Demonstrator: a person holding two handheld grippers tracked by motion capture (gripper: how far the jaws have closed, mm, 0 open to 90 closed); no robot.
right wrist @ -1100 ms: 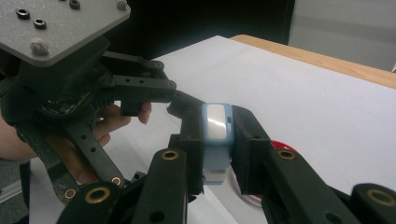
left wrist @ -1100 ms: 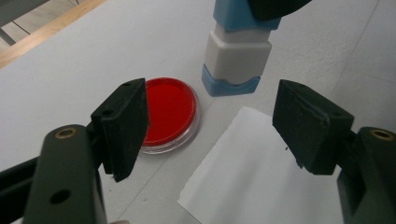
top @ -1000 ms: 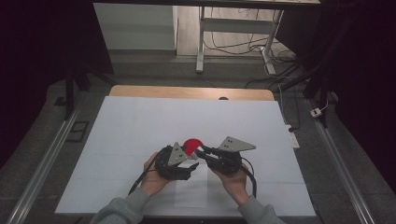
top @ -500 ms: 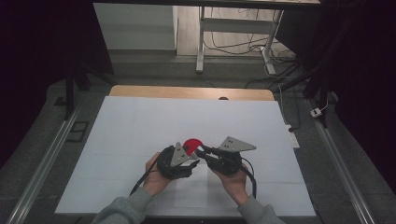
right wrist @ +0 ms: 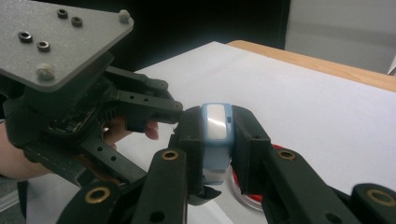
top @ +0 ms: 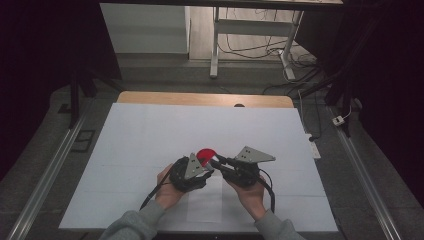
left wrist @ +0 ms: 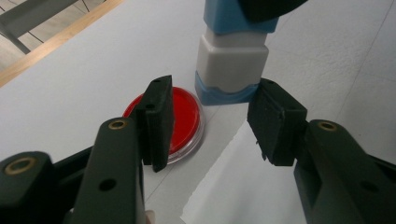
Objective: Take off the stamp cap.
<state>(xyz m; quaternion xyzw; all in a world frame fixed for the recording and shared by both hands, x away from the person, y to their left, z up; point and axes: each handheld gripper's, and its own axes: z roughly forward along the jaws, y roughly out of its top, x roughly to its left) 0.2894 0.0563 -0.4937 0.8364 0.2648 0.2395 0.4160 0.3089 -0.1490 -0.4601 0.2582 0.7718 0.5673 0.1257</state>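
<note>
The blue-and-white stamp (right wrist: 217, 135) stands upright in your right gripper (right wrist: 218, 154), whose jaws are clamped on its blue upper body; its base hangs just above the white sheet, right beside the round red ink pad (left wrist: 184, 116). From the left gripper view the stamp (left wrist: 232, 65) sits ahead of your left gripper (left wrist: 208, 121), the lower blue collar roughly level with the pad tips. Those jaws have just been closing, but they stand apart with a clear gap on each side and nothing pressed between them. Judgement: you are at the step of taking the stamp's lower part with the second gripper, probably to pull off a cap or steady it. The next move calls for bringing the left gripper forward so the collar sits squarely between the pads, then closing, while the right holds firm. Watch the left pad (left wrist: 158, 122): it hangs over the ink pad and could knock it. Both hands work at the near middle of the white table (top: 150, 135), a wooden edge (top: 200, 98) showing along its far side. Beyond lie a dark floor, a metal desk frame (top: 215, 45) and loose cables (top: 295, 65).
</note>
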